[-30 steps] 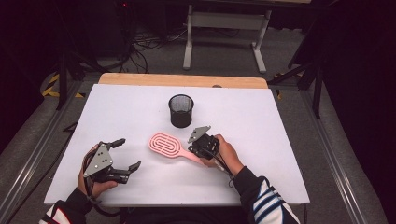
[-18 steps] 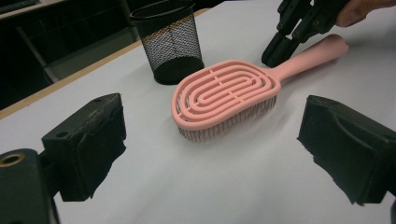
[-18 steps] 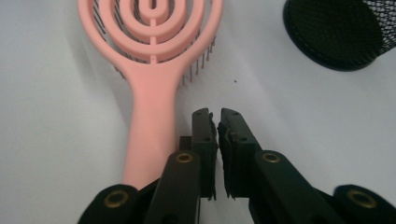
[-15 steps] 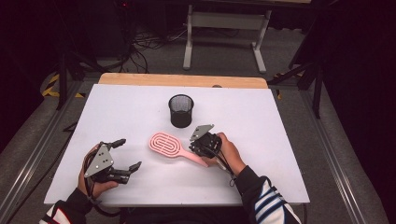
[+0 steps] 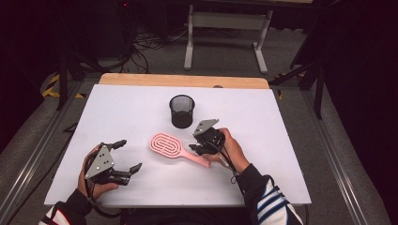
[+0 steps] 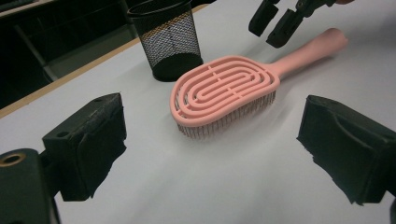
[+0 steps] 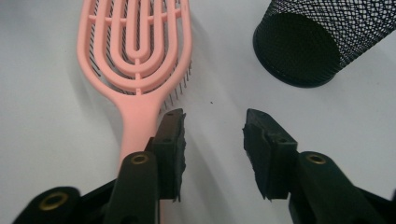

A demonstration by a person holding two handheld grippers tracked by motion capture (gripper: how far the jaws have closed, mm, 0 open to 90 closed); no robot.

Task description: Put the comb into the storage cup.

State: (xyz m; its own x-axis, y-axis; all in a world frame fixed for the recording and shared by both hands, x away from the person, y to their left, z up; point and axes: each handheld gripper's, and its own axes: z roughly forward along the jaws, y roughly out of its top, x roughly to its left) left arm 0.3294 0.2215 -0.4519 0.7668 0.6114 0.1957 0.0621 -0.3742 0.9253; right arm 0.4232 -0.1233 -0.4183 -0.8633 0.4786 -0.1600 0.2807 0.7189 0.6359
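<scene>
White worktop under dark studio surroundings, with a wooden strip along its far edge. Nearest you, your left tool hovers at the front left of the worktop, jaws spread wide and holding nothing; the left gripper view shows both pads well apart with bare white surface between them. Your right tool sits a little farther in, right of centre, jaws parted to a moderate gap and empty. In the right gripper view its left jaw lies just beside the handle of the pink brush, on the handle's right; whether it touches cannot be told. The brush lies bristles down near the middle of the worktop, between your two tools, head toward the left and handle running toward your right hand. Beyond it, a black mesh cup stands upright, near the brush head but apart from it. Cables and a grey stand occupy the floor behind.
</scene>
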